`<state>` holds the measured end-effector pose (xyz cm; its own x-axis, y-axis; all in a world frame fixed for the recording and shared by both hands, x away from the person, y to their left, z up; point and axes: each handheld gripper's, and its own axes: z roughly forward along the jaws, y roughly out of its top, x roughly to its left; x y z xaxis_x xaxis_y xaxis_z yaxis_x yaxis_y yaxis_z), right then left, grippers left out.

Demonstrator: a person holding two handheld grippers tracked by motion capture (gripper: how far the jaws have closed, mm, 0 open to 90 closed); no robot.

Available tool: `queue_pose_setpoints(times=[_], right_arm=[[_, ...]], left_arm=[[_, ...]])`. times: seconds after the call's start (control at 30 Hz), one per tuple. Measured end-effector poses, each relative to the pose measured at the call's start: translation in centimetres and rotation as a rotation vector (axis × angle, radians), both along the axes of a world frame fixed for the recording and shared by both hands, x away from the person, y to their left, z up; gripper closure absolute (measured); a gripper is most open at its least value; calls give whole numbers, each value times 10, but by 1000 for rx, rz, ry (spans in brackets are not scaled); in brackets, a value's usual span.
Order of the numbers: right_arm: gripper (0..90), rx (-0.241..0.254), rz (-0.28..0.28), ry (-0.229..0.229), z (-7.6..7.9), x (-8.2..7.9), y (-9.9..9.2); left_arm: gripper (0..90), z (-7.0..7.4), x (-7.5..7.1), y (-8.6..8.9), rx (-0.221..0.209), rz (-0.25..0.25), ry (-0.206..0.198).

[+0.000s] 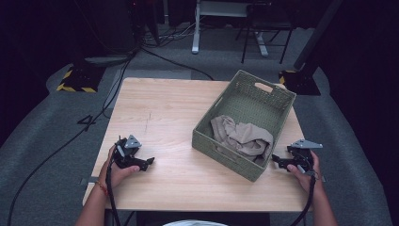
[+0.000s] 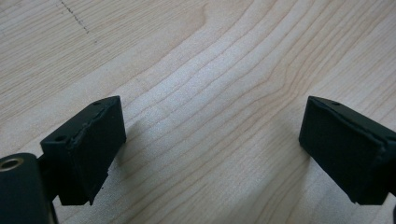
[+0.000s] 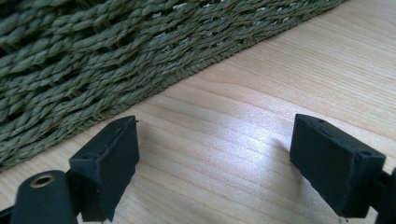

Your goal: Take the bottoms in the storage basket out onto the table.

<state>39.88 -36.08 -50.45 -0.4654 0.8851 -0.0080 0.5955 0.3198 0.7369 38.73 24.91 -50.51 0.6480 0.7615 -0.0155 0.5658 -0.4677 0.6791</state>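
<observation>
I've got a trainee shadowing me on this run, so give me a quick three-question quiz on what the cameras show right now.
1. True or false: the beige cloth lies on the bare table, outside the green woven basket.
2. Which is closer to the basket: A) the left gripper, or B) the right gripper?
3. What, if anything, is between the left gripper's fingers?

Key
1. False: the cloth lies crumpled inside the basket.
2. B: the right gripper sits by the basket's near corner, its fingers open toward the woven wall.
3. Nothing; they stand open over bare wood.
</observation>
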Motion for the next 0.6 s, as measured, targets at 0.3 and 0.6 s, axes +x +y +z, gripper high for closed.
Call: queue_pose_setpoints(times=[0.3,0.6], right_arm=[[157,0,0,1,0,0,0],[145,-1,1,4,0,1,0]], left_arm=[[78,0,-1,0,2,7,3],[78,0,-1,0,4,10,3]])
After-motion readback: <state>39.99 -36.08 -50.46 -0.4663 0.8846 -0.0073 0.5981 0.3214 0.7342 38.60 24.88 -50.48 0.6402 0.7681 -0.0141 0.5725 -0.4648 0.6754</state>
